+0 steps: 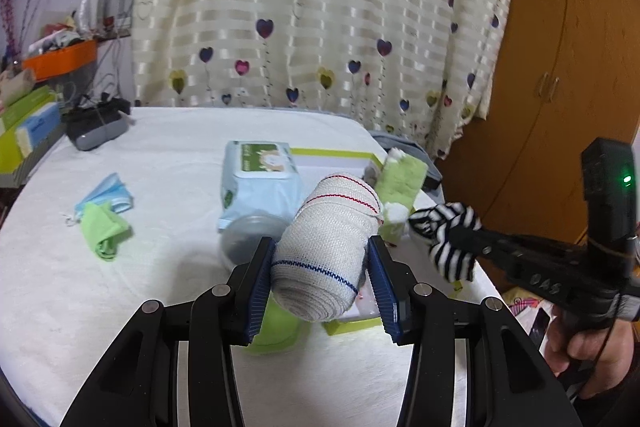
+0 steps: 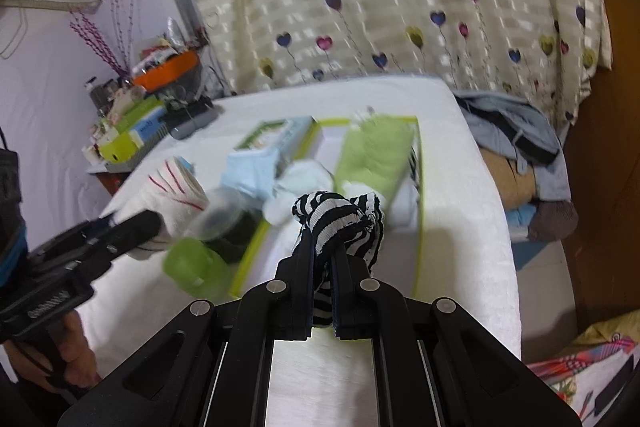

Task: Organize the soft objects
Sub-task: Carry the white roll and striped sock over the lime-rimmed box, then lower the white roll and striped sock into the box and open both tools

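Note:
My left gripper (image 1: 322, 267) is shut on a rolled white bandage (image 1: 328, 231) with red and blue stitch lines, held above the white table. The same roll (image 2: 176, 187) shows blurred at the left of the right wrist view, in the left gripper (image 2: 154, 223). My right gripper (image 2: 326, 247) is shut on a black-and-white striped sock (image 2: 340, 223), over the near end of a lime-rimmed box (image 2: 419, 187). From the left wrist view the striped sock (image 1: 448, 231) hangs from the right gripper (image 1: 456, 237). A fuzzy green sock (image 2: 372, 155) lies in the box.
A wipes pack (image 1: 260, 179), a clear jar (image 1: 252, 239) and a green lid (image 1: 276, 331) sit beside the box. A blue mask (image 1: 108, 193) and green cloth (image 1: 106, 231) lie left. Grey device (image 1: 96, 131) at back left. Clothes pile (image 2: 516, 139) beyond the table's right edge.

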`<state>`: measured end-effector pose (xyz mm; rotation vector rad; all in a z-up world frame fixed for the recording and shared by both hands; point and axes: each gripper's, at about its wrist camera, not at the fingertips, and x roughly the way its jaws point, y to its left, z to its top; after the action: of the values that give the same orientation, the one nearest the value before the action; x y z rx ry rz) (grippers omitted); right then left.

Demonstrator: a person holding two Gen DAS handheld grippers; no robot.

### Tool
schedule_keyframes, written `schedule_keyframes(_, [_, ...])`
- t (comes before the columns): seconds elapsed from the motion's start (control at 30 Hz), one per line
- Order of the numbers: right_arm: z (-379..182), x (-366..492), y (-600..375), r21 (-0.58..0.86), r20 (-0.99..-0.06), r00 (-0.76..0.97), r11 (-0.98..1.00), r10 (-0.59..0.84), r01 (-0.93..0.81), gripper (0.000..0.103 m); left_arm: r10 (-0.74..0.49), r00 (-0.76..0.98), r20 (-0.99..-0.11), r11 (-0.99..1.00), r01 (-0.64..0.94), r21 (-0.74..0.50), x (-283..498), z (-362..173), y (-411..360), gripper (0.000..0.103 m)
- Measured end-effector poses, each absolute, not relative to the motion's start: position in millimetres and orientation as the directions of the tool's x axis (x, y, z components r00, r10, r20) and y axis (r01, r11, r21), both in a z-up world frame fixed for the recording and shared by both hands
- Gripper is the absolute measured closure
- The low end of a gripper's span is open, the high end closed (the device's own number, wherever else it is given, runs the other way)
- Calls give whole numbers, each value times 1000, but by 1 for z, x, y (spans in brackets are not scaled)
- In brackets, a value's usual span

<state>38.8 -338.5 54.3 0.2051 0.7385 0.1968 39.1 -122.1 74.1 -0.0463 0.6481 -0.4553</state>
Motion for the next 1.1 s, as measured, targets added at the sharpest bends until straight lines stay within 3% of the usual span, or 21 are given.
schedule_keyframes(0.5, [7, 76, -352, 234, -730, 649, 970, 216, -61, 96, -441, 627, -642, 881, 439, -176, 60, 46, -161, 58])
schedule_keyframes(1.0, [6, 120, -354, 218, -721, 660, 973, 209, -70, 96, -441, 608, -660, 880, 436, -186, 77, 38, -168, 58])
schedule_keyframes(1.07, [5, 118, -356, 228, -723, 656, 971, 219, -73, 95, -442, 605, -662, 880, 438, -187, 78, 37, -170, 58])
schedule_keyframes(1.1, [5, 115, -357, 226, -721, 658, 972, 216, -71, 89, -442, 605, -662, 879, 439, -186, 78, 37, -170, 58])
